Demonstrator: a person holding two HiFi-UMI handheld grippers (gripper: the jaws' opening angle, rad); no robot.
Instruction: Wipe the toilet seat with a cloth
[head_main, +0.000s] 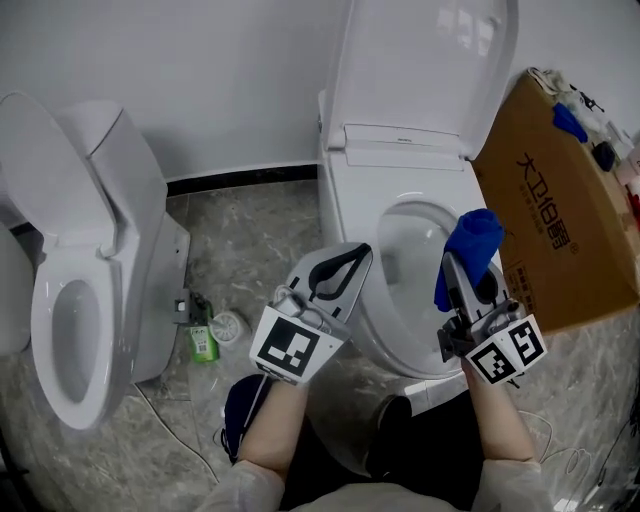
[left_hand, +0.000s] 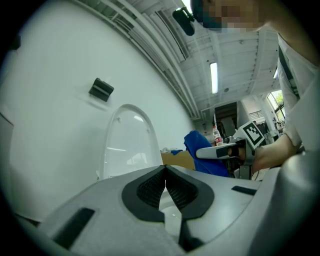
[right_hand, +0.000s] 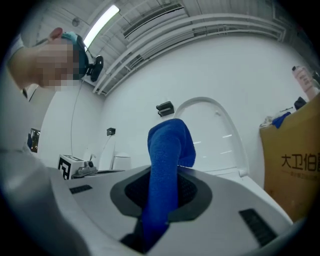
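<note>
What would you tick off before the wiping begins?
1. Blue cloth clamped in the right gripper: ok.
2. Lid raised, seat exposed: ok.
3. Left gripper shut and empty, so nothing can drop into the bowl: ok.
4. Cloth touching the seat: cannot tell.
5. Elbow room on the right: the cardboard box stands close beside the toilet, which probably makes it tight: not ok.

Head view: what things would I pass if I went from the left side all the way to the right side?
open white toilet → small green bottle → left gripper → blue cloth → brown cardboard box
</note>
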